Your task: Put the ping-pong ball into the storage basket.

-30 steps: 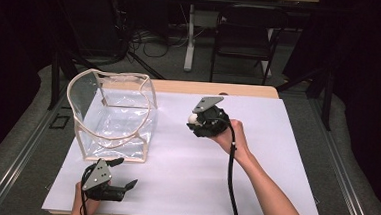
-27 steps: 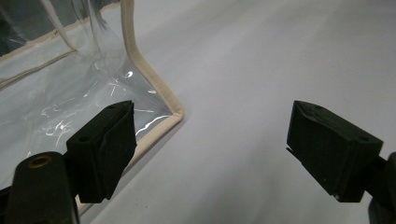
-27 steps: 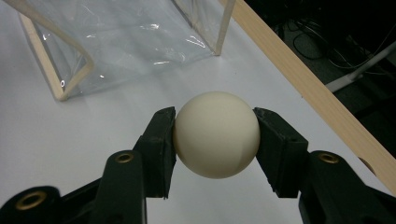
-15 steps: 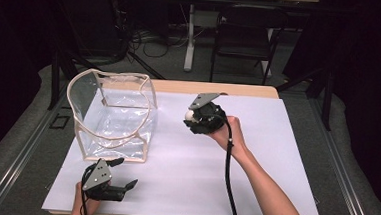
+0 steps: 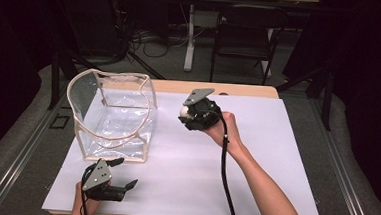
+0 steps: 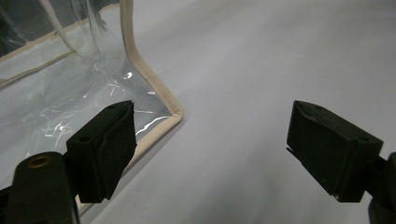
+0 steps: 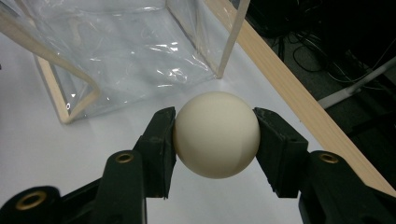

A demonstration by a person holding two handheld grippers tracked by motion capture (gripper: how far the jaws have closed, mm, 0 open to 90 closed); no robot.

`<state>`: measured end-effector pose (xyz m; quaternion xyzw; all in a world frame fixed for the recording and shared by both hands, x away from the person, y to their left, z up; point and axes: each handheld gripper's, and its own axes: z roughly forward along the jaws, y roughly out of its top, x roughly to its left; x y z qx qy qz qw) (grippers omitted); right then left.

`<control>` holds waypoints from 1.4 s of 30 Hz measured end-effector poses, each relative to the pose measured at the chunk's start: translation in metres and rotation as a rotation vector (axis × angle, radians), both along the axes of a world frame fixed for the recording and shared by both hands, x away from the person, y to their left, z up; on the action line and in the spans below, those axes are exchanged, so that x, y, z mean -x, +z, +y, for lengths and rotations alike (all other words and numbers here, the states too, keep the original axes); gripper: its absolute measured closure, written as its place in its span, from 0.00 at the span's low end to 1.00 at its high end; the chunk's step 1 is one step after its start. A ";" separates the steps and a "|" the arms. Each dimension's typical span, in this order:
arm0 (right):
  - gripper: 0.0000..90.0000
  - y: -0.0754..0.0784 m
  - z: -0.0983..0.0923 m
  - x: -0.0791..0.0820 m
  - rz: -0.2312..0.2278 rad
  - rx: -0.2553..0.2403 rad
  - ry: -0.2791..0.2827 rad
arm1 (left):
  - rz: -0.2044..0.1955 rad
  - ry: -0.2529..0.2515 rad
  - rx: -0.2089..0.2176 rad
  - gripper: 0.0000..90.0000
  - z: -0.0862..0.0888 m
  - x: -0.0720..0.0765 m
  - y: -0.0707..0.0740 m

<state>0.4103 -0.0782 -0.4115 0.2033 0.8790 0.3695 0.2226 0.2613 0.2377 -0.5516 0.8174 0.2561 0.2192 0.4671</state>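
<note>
My right gripper [image 5: 185, 112] is shut on a cream-white ball [image 7: 216, 134], which it holds above the white table cover [image 5: 255, 156], a short way right of the clear plastic bag [image 5: 113, 115]. The ball [image 5: 184, 111] peeks out at the gripper's left end in the high view. The bag [image 7: 116, 51] stands open-topped with beige trim. My left gripper [image 5: 121, 176] rests near the table's front edge, just below the bag's front right corner [image 6: 175, 114], with its jaws wide open and nothing between them.
The wooden table edge [image 7: 299, 98] runs along the far side behind the bag. A black chair [image 5: 243, 35] and cables [image 5: 147, 37] are on the floor beyond the table. The white cover stretches out to the right of my right forearm [image 5: 264, 187].
My right gripper has drifted a little left and away with the ball, closer to the bag. The left gripper has stayed put.
</note>
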 end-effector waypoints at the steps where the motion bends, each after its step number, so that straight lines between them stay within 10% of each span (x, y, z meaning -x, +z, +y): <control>1: 0.56 0.000 0.001 0.000 0.000 0.001 0.001 | 0.000 0.000 0.000 0.18 0.000 0.000 0.000; 42: 0.56 0.026 0.023 -0.005 -0.040 0.005 0.028 | 0.000 -0.003 0.001 0.18 0.000 0.000 0.000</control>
